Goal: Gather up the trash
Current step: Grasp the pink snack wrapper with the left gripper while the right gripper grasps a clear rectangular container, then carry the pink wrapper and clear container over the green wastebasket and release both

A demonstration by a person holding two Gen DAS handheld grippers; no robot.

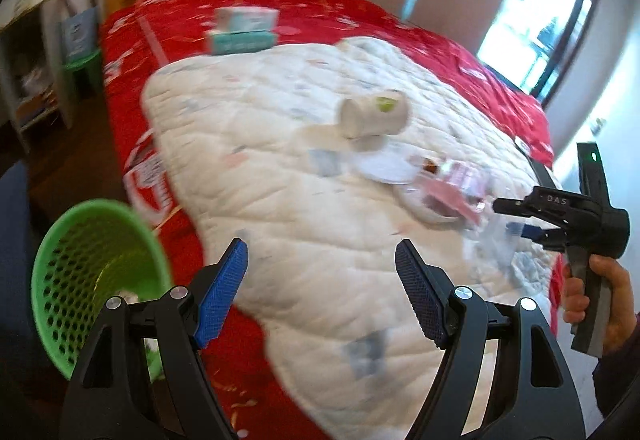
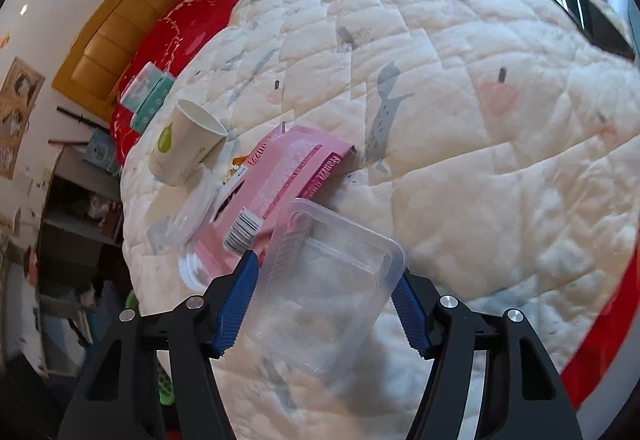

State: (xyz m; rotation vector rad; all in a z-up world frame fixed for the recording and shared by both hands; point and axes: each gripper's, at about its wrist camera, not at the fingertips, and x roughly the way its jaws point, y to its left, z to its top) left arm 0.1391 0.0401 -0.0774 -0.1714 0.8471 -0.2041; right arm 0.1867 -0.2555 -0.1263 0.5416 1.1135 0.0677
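Note:
My right gripper (image 2: 326, 264) is shut on a clear plastic tray (image 2: 324, 292), with a blue pad pressed against each side of it, just above the white quilt (image 2: 460, 160). Beyond the tray lie a pink wrapper (image 2: 276, 184), a clear round lid (image 2: 192, 212) and a tipped paper cup (image 2: 186, 144) with a green drop on it. My left gripper (image 1: 320, 246) hangs open over the near edge of the bed with nothing between its fingers. From the left wrist view I see the cup (image 1: 374, 116), the wrapper (image 1: 452, 192) and the right gripper (image 1: 503, 217) at the right.
A green mesh basket (image 1: 80, 268) stands on the floor at the lower left, beside the red bedspread (image 1: 132, 112). Two teal tissue boxes (image 1: 244, 28) sit near the wooden headboard. A dark flat object (image 2: 592, 16) lies at the quilt's far right. A person's hand (image 1: 612, 288) holds the right gripper's handle.

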